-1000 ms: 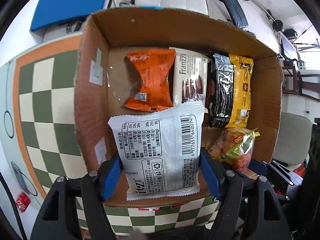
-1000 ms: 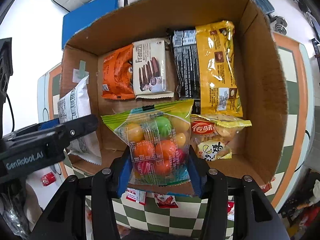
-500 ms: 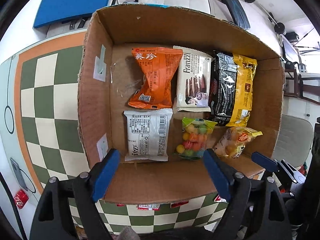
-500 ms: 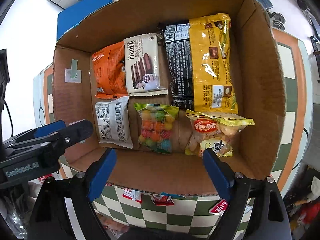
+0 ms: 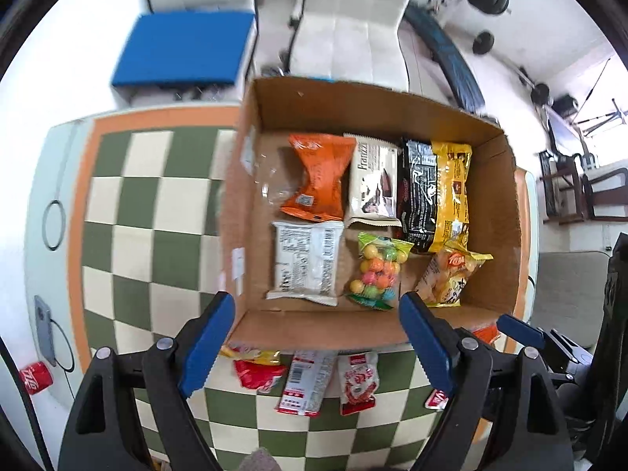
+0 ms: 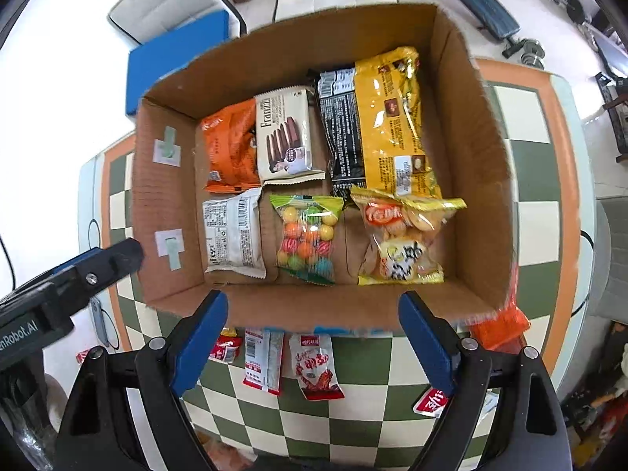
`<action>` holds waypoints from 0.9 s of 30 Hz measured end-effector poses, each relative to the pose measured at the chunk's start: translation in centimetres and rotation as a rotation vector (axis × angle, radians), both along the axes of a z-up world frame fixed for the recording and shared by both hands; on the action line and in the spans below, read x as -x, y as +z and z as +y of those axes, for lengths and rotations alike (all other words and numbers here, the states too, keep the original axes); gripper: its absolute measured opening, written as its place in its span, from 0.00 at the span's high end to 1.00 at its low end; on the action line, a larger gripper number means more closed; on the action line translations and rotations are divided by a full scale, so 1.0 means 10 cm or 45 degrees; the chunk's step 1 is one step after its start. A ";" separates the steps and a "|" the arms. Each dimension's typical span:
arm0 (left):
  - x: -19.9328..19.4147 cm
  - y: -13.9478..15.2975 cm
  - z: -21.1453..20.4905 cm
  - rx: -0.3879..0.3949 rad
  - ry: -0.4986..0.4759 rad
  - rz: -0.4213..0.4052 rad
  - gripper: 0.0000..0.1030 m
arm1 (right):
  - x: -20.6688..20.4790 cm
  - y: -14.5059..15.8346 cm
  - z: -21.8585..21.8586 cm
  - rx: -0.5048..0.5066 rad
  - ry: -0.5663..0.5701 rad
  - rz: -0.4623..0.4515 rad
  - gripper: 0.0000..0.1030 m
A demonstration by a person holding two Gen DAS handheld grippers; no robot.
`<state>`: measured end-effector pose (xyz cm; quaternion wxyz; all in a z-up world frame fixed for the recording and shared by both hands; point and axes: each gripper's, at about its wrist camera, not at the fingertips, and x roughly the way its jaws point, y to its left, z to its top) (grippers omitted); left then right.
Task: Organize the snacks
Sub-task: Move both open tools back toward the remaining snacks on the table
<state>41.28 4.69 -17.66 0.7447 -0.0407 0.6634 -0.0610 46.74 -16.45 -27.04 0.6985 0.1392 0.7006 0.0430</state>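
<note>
Both our left gripper (image 5: 316,343) and right gripper (image 6: 314,339) hang released and empty above the box (image 6: 477,165). Loose packets (image 6: 316,367) lie on the worktop at six o'clock, long axes toward twelve, nearest our right fingers.

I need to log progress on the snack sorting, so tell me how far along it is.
Done: six packs lie in the cardboard box, among them the white pack and the candy bag in the front row. In hand: nothing; the left gripper and right gripper are both open. Left: the red sachets and an orange pack on the table outside the box.
</note>
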 end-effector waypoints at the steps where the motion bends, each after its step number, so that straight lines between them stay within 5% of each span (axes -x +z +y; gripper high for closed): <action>1: 0.12 0.05 0.04 -0.016 0.013 -0.033 0.17 | 0.07 0.04 0.00 -0.002 0.000 -0.017 0.12; 7: 0.76 -0.13 0.40 -0.076 0.129 -0.031 0.17 | 0.63 -0.02 0.04 -0.041 -0.006 -0.021 0.12; 16: 1.39 -1.20 0.77 -0.127 0.214 0.267 0.17 | 1.23 -1.00 0.40 -0.060 0.056 0.204 0.12; 22: 1.55 -1.49 0.75 -0.160 0.175 0.304 0.17 | 1.35 -1.55 0.59 0.032 0.079 0.297 0.12; 25: 1.56 -1.58 0.64 -0.151 0.135 0.313 0.17 | 1.38 -1.65 0.60 0.076 0.080 0.288 0.22; 27: 1.56 -1.64 0.52 -0.142 0.101 0.319 0.17 | 1.39 -1.62 0.61 0.143 0.106 0.251 0.40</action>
